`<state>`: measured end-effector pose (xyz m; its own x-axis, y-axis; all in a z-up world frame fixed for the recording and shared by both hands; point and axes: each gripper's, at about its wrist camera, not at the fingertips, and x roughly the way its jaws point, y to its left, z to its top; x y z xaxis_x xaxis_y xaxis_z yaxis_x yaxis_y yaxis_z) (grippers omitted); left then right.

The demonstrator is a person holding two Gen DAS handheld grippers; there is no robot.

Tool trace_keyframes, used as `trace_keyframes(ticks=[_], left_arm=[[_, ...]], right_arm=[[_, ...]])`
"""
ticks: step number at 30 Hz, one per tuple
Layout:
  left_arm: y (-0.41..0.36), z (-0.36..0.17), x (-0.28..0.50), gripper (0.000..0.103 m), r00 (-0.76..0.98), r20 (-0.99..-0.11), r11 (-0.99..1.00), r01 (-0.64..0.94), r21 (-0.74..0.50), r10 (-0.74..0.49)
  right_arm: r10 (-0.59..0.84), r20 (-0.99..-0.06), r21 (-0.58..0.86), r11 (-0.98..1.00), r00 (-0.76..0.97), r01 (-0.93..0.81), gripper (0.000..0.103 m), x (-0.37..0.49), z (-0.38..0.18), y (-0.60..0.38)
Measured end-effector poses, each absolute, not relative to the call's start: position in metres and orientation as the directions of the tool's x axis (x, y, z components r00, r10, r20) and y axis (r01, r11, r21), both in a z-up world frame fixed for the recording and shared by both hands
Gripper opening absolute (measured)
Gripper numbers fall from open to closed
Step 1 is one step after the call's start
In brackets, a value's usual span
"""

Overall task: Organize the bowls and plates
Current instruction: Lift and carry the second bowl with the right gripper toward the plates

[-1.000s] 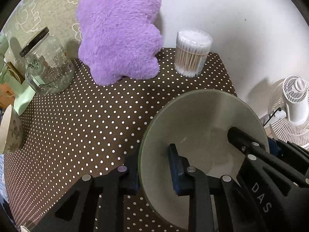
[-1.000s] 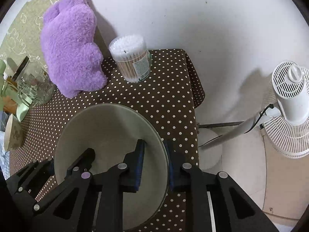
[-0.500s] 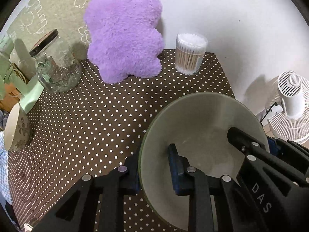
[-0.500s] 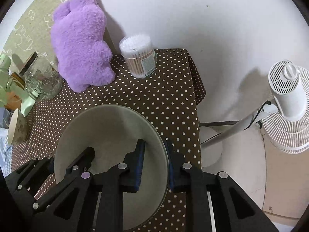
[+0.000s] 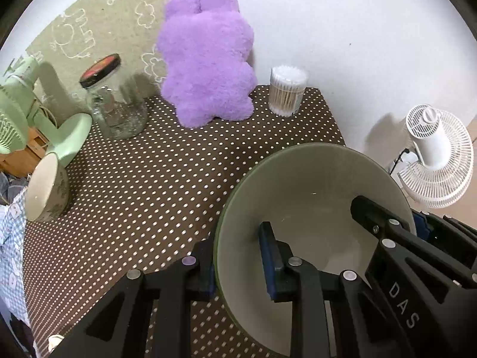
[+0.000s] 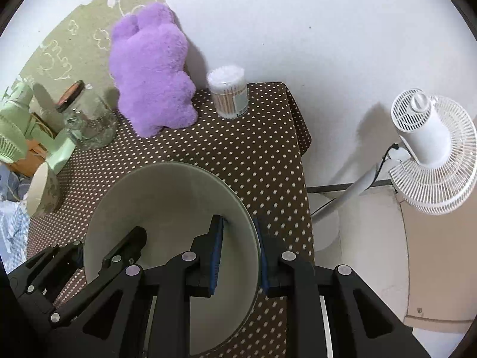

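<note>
Two grippers clamp one grey-green bowl: the left gripper pinches its left rim, the right gripper its right rim, holding it at lower centre above the dotted tablecloth. One small patterned bowl lies at far left, nearer the left gripper.

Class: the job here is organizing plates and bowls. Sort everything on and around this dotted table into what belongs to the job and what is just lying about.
Belongs to the job:
large green bowl
small floral bowl

Just lying about:
purple plush toy
cotton swab tub
glass jar
green desk fan
white floor fan
</note>
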<state>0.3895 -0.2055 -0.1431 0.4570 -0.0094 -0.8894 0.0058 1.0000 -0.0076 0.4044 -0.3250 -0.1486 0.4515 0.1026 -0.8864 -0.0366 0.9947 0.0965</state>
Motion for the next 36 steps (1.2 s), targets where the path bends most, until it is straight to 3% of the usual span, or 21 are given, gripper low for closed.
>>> trace_keyframes(ticks=[18, 36], left_arm=[[-0.16, -0.08, 0.285, 0.022, 0.531, -0.846, 0.998, 0.066, -0.009, -0.043], [-0.121, -0.075, 0.189, 0.022, 0.547, -0.834, 0.994, 0.11, -0.012, -0.071]], right_arm=[[0.066, -0.849, 0.078, 0.997, 0.525, 0.001, 0.024, 0.299, -0.082, -0.28], [0.05, -0.832, 0.077, 0.997, 0.553, 0.026, 0.024, 0.183, -0.07, -0.233]])
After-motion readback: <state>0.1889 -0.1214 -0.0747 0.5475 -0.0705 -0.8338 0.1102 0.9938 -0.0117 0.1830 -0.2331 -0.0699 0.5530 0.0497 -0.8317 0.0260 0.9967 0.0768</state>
